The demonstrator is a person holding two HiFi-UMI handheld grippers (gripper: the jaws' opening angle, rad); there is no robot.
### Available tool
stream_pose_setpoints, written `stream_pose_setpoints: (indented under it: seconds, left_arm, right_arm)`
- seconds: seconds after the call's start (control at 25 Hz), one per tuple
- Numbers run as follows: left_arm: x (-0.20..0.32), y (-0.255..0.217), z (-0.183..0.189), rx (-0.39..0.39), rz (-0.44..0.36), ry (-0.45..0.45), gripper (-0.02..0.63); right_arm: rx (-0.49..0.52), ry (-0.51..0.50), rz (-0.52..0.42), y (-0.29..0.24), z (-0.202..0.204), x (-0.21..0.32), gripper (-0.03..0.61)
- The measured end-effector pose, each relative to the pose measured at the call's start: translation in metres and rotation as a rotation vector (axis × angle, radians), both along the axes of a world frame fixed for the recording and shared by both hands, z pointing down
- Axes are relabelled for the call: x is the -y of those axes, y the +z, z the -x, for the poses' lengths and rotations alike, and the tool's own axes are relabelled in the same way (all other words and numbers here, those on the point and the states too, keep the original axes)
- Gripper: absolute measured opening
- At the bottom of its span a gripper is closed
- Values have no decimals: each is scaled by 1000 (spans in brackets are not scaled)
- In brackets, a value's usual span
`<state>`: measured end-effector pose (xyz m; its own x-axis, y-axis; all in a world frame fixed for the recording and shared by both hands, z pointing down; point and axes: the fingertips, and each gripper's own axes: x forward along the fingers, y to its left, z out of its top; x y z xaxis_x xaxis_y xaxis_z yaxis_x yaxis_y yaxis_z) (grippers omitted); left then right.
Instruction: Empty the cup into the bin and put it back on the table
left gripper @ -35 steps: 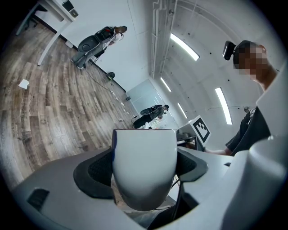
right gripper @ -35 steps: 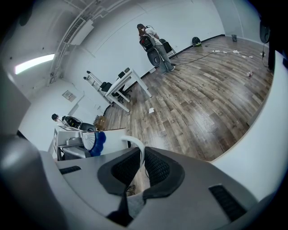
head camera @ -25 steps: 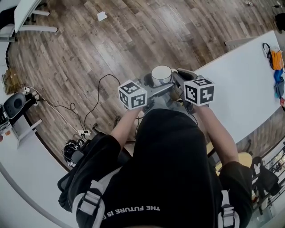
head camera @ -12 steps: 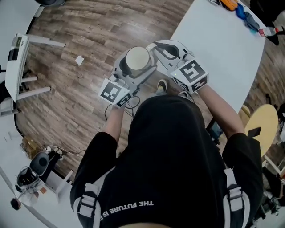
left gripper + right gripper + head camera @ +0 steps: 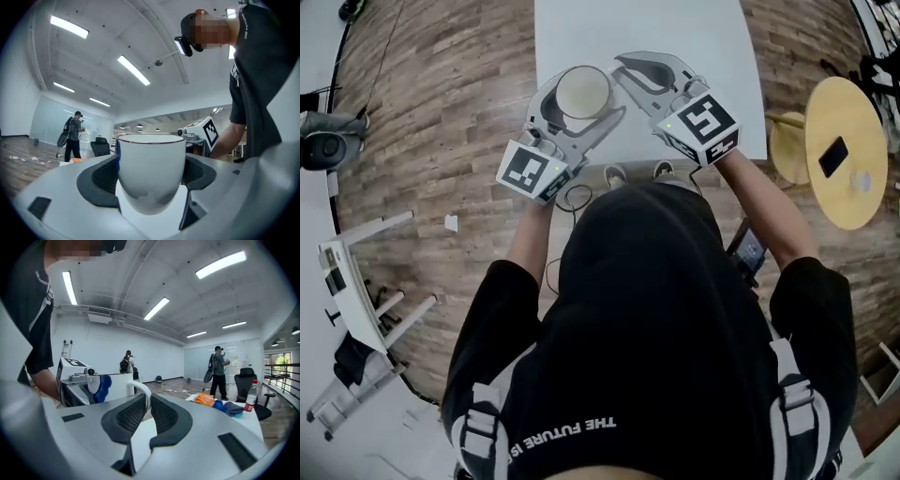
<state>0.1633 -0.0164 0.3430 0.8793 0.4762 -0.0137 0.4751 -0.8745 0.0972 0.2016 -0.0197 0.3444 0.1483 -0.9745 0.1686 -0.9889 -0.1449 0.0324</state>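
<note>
The cup (image 5: 583, 92) stands upright, mouth up and long axis vertical, with its handle (image 5: 143, 391) turned toward the person's right. It is held in the air between the two tools, and in the head view it shows over the near edge of the white table (image 5: 675, 28). The left hand-held gripper (image 5: 150, 180) has its jaws spread wide around the cup's body, the dark pads pressing on both sides of it. The right hand-held gripper (image 5: 144, 414) has its jaws nearly together, pinching the handle between the pads.
</note>
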Motion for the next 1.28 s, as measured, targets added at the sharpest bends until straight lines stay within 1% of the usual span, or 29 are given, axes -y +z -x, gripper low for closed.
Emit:
stream_pose_setpoints:
  seconds: [0.12,0.24,0.32,0.44,0.6,0.76,0.88,1.16,1.28]
  left_arm:
    - [-20,5,-20,-1,-2,76,387]
    - [-38,12,-34,19,-7,117,387]
    - [-64,25,-48,37,-21,146,388]
    - [-103,57,-73,73,-71,193,387]
    - [-113,125,-90,177,-151,246,387]
    - [-125,192,-98,285,-227,288,387]
    - [-133,218,-97,325,-252,311,388]
    - [-137,245,-89,374,-318,302,388]
    - [-138,243,-87,356,-341,311,387]
  right_arm:
    - [5,90,12,5,-20,-23,44]
    - [-1,138,13,9,-34,-41,44]
    - [15,160,30,23,-46,-68,44]
    - [54,191,73,56,-72,-105,44]
    - [79,196,166,116,-90,-115,44]
    - [93,204,272,178,-98,-128,44]
    - [122,208,300,207,-98,-136,44]
    - [126,209,312,228,-93,-143,46]
    - [123,213,314,231,-90,-144,46]
